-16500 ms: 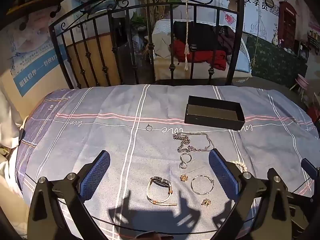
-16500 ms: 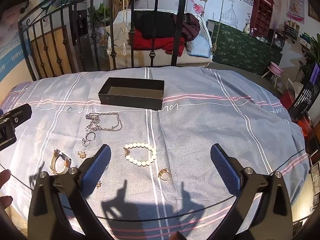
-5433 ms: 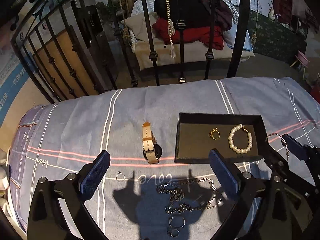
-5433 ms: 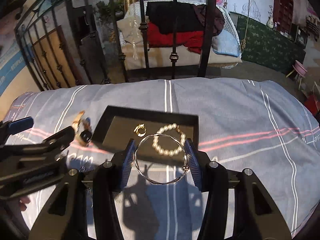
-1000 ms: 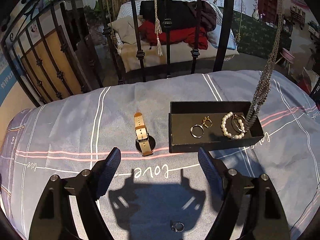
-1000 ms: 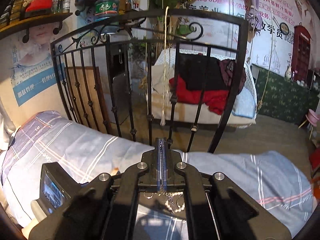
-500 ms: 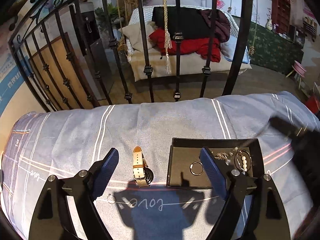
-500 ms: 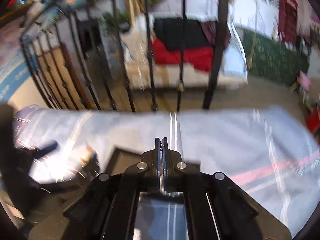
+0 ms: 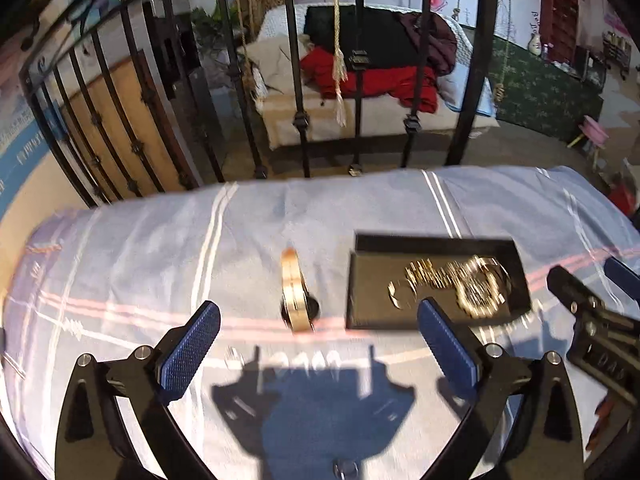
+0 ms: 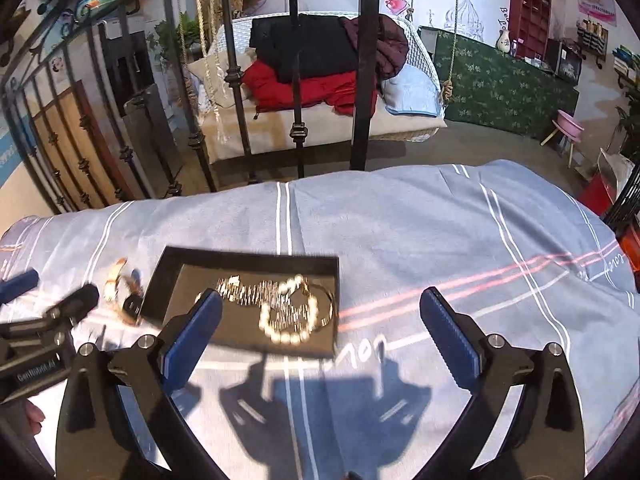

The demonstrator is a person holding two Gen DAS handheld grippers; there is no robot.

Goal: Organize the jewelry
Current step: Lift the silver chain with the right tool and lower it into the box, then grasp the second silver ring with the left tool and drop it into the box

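A black box [image 9: 436, 246] [image 10: 248, 258] lies on the grey-blue bedsheet. Inside it are a silver chain [image 10: 256, 290] [image 9: 430, 278], a pearl bracelet [image 10: 286, 330] [image 9: 476, 300] and a thin bangle [image 10: 326, 302]. A watch with a tan strap [image 9: 294, 296] [image 10: 120, 284] lies just left of the box. A small ring [image 9: 346, 468] lies at the near edge. My left gripper [image 9: 320, 344] is open and empty above the sheet near the watch. My right gripper [image 10: 320, 336] is open and empty just in front of the box.
A black iron bed frame [image 9: 304, 80] [image 10: 362, 64] runs along the far edge of the bed. Beyond it hangs a swing seat with red and black clothes [image 10: 312, 76]. Each gripper shows at the side of the other's view.
My right gripper has opened and let the silver chain go into the box, then drawn back. My left gripper has moved a little closer to the watch.
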